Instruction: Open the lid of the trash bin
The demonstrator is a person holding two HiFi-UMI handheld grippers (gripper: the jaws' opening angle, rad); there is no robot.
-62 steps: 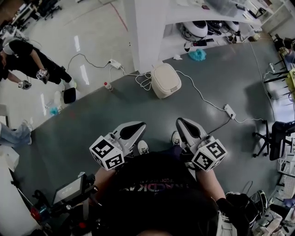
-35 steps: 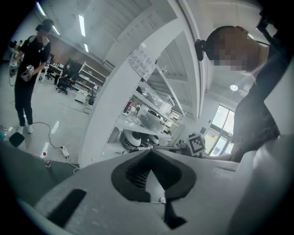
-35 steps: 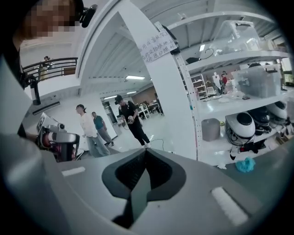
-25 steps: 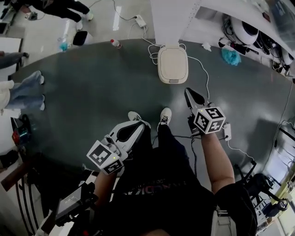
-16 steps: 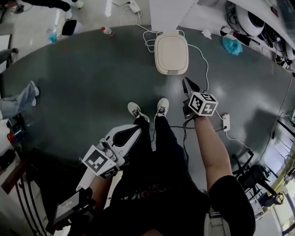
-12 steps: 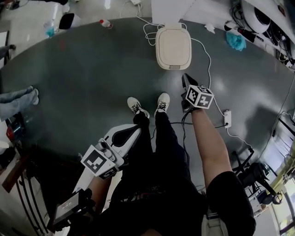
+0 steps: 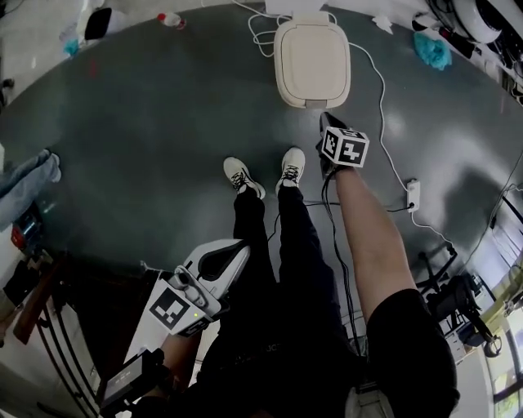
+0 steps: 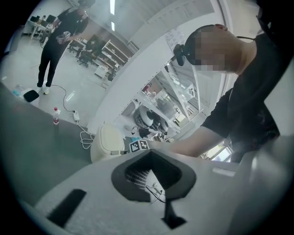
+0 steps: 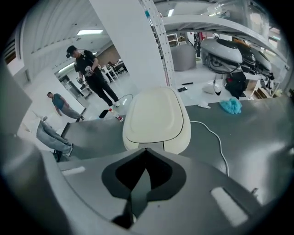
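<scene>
Far on the grey floor stands the cream bin, lid shut. Just beside its near edge is the right gripper, jaws pressed together, holding nothing; contact unclear. The left gripper, near left, is likewise closed and empty.

There are 2 hand-held grippers: 1 left hand-held gripper and 1 right hand-held gripper. Each carries 1 marker cube, so 2 cubes. On the floor are 1 trash bin, 2 white shoes, 1 power strip, 1 bottle and 1 blue cloth. The right gripper view adds 2 people beyond the bin, plus 1 pair of jeans-clad legs.
</scene>
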